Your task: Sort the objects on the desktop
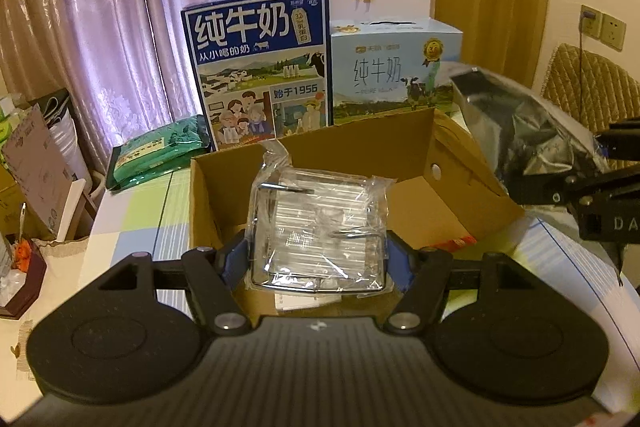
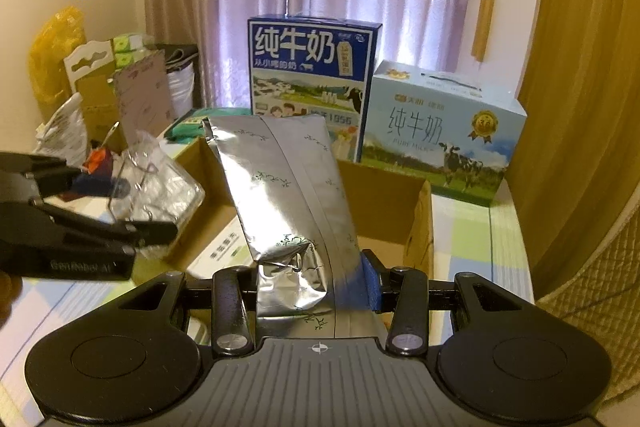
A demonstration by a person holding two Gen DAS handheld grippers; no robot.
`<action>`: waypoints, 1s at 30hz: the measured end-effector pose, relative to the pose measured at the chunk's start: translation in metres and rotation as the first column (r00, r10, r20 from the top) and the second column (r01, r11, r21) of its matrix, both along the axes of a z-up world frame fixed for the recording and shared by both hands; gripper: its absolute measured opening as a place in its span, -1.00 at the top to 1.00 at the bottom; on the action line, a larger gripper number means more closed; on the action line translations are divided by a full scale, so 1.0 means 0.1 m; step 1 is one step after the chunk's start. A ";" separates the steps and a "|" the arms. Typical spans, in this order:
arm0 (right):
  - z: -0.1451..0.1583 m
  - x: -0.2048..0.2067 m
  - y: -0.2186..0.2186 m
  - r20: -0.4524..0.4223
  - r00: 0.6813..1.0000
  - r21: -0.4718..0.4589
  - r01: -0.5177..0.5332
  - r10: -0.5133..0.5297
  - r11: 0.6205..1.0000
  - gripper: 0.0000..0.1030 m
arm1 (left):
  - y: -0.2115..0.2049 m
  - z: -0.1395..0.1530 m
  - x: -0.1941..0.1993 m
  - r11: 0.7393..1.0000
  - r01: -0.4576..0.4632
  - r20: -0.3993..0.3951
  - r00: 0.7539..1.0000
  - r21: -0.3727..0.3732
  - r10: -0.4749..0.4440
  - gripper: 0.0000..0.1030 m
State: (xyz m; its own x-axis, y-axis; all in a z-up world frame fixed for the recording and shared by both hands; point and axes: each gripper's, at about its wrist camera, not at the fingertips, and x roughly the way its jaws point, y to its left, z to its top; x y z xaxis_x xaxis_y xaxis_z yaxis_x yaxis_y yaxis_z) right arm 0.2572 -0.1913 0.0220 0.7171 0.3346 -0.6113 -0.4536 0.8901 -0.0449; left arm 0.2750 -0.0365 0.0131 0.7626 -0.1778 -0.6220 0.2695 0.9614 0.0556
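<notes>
My left gripper (image 1: 316, 255) is shut on a clear plastic packet (image 1: 316, 219) with ridged transparent contents, held over the open cardboard box (image 1: 420, 147). At the right edge of the left wrist view, my right gripper (image 1: 588, 167) holds a silver foil pouch (image 1: 520, 115) over the box's right flap. In the right wrist view, the right gripper (image 2: 314, 283) is shut on the crumpled lower end of the foil pouch (image 2: 288, 187), which stands up above the cardboard box (image 2: 420, 223). The left gripper (image 2: 116, 195) with the clear packet (image 2: 168, 187) is at the left.
A dark blue milk carton (image 1: 260, 67) and a pale blue milk carton (image 1: 392, 71) stand behind the box. A green packet (image 1: 160, 151) lies to its left on the checked tablecloth (image 1: 132, 219). Bags and cardboard (image 1: 36, 163) crowd the far left. A quilted chair (image 1: 592, 91) is at the right.
</notes>
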 end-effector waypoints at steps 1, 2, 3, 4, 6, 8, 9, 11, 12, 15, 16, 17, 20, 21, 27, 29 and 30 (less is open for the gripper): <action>-0.02 0.06 0.01 -0.002 1.000 0.001 0.004 -0.004 1.000 0.22 | -0.01 -0.03 0.06 1.000 0.003 0.000 1.000 0.000 -0.003 -0.26; -0.04 0.10 0.01 -0.003 1.000 0.000 0.006 -0.006 1.000 0.22 | -0.01 -0.06 0.10 1.000 0.000 0.001 1.000 -0.004 0.000 -0.26; -0.06 0.15 0.02 -0.005 1.000 -0.001 0.008 -0.008 1.000 0.22 | 0.00 -0.08 0.14 1.000 -0.006 0.003 1.000 -0.014 0.006 -0.26; -0.08 0.19 0.02 -0.006 1.000 -0.001 0.009 -0.009 1.000 0.22 | 0.02 -0.11 0.17 1.000 -0.012 0.003 1.000 -0.025 0.012 -0.26; -0.12 0.25 0.02 -0.008 1.000 0.000 0.014 -0.014 1.000 0.22 | 0.04 -0.15 0.22 0.999 -0.024 0.003 1.000 -0.043 0.024 -0.26; -0.15 0.31 0.02 -0.009 1.000 0.000 0.017 -0.017 1.000 0.22 | 0.06 -0.19 0.25 0.999 -0.029 0.003 1.000 -0.045 0.029 -0.26; -0.17 0.34 0.02 -0.009 1.000 -0.002 0.017 -0.017 1.000 0.22 | 0.05 -0.22 0.26 0.999 -0.028 0.002 1.000 -0.042 0.028 -0.26; -0.20 0.39 0.03 -0.012 1.000 -0.003 0.018 -0.018 1.000 0.22 | 0.04 -0.28 0.29 0.999 -0.020 -0.009 1.000 -0.039 0.019 -0.26; -0.22 0.41 0.03 -0.015 1.000 0.000 0.020 -0.020 1.000 0.22 | 0.04 -0.32 0.31 0.999 -0.016 -0.015 1.000 -0.035 0.015 -0.27; -0.25 0.46 0.03 -0.022 0.999 0.013 0.031 -0.030 0.999 0.22 | 0.03 -0.39 0.35 0.999 -0.020 -0.025 1.000 -0.029 0.019 -0.27; -0.26 0.48 0.03 -0.024 0.999 0.017 0.033 -0.032 0.999 0.22 | 0.03 -0.40 0.36 0.999 -0.016 -0.021 1.000 -0.034 0.016 -0.29; -0.27 0.50 0.03 -0.025 0.999 0.019 0.034 -0.033 0.999 0.22 | 0.04 -0.40 0.36 0.999 -0.011 -0.012 1.000 -0.042 0.011 -0.33; -0.31 0.53 0.02 -0.033 0.999 0.021 0.037 -0.036 0.999 0.22 | 0.07 -0.40 0.38 0.998 -0.009 -0.004 1.000 -0.058 0.009 -0.53; -0.33 0.53 0.02 -0.036 0.999 0.021 0.039 -0.038 0.999 0.22 | 0.08 -0.40 0.38 0.998 -0.013 -0.001 1.000 -0.057 0.013 -0.53; -0.37 0.58 -0.01 -0.045 0.997 0.036 0.058 -0.056 0.998 0.22 | 0.13 -0.39 0.36 0.999 -0.031 0.012 0.999 -0.032 0.032 -0.53; -0.36 0.59 -0.01 -0.045 0.997 0.042 0.063 -0.062 0.997 0.22 | 0.16 -0.39 0.36 0.999 -0.036 0.013 0.999 -0.035 0.037 -0.53; -0.35 0.60 -0.01 -0.046 0.997 0.044 0.064 -0.062 0.997 0.22 | 0.16 -0.39 0.36 0.999 -0.038 0.011 0.999 -0.037 0.038 -0.53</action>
State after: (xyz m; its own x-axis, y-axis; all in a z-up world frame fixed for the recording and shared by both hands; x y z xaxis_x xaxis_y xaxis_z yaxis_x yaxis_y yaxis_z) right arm 0.3170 -0.1922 -0.0132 0.7099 0.3175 -0.6286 -0.3972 0.9176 0.0149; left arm 0.3108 -0.0204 -0.0260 0.7766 -0.1710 -0.6064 0.2324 0.9723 0.0234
